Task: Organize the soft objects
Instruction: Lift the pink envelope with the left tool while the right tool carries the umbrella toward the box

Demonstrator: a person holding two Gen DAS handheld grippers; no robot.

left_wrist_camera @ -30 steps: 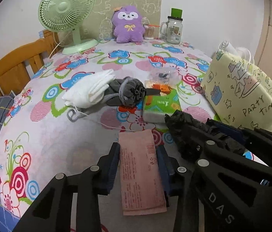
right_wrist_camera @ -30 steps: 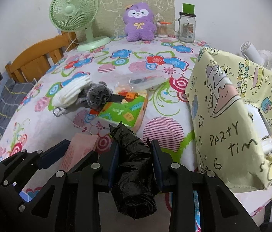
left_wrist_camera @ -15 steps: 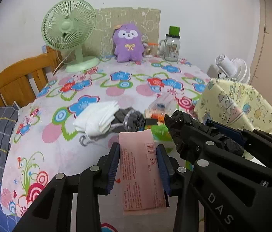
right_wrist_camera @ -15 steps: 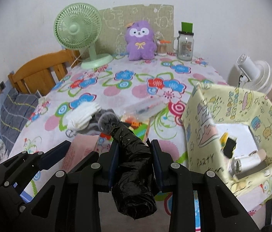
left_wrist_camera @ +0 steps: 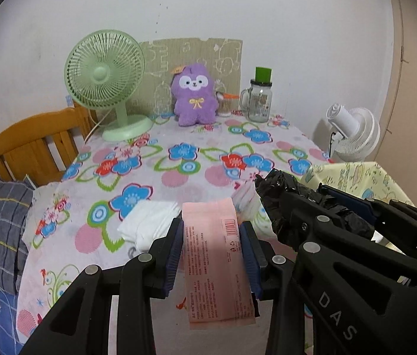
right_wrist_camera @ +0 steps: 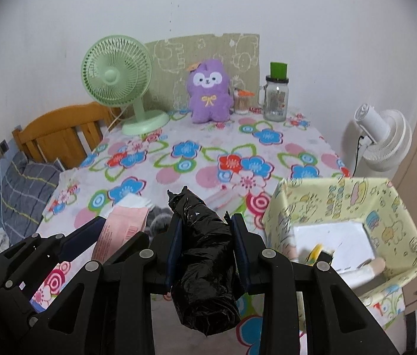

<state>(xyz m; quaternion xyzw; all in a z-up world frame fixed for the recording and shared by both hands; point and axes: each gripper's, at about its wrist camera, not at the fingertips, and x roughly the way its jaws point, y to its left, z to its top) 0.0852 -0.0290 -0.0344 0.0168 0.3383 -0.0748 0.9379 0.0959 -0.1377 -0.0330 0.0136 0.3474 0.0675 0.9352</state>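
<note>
My left gripper (left_wrist_camera: pixel 212 230) is shut on a flat pink packet (left_wrist_camera: pixel 215 263), held above the floral table (left_wrist_camera: pixel 178 177). My right gripper (right_wrist_camera: pixel 205 233) is shut on a roll of black plastic bags (right_wrist_camera: pixel 205 266); it also shows at the right in the left wrist view (left_wrist_camera: pixel 297 204). The pink packet shows in the right wrist view (right_wrist_camera: pixel 119 230). A yellow patterned box (right_wrist_camera: pixel 341 204) stands open at the right, with several items inside. A white folded cloth (left_wrist_camera: pixel 149 222) and a grey pouch (right_wrist_camera: pixel 158 222) lie on the table below the grippers.
A green desk fan (left_wrist_camera: pixel 104 80), a purple plush toy (left_wrist_camera: pixel 193 97) and a glass jar with a green lid (left_wrist_camera: pixel 260 97) stand at the table's back. A white fan (left_wrist_camera: pixel 353 130) stands off the table at right. A wooden chair (left_wrist_camera: pixel 30 145) is at left.
Both grippers have risen and pulled back from the table with their loads still held. The inside of the yellow box has come into view in the right wrist view.
</note>
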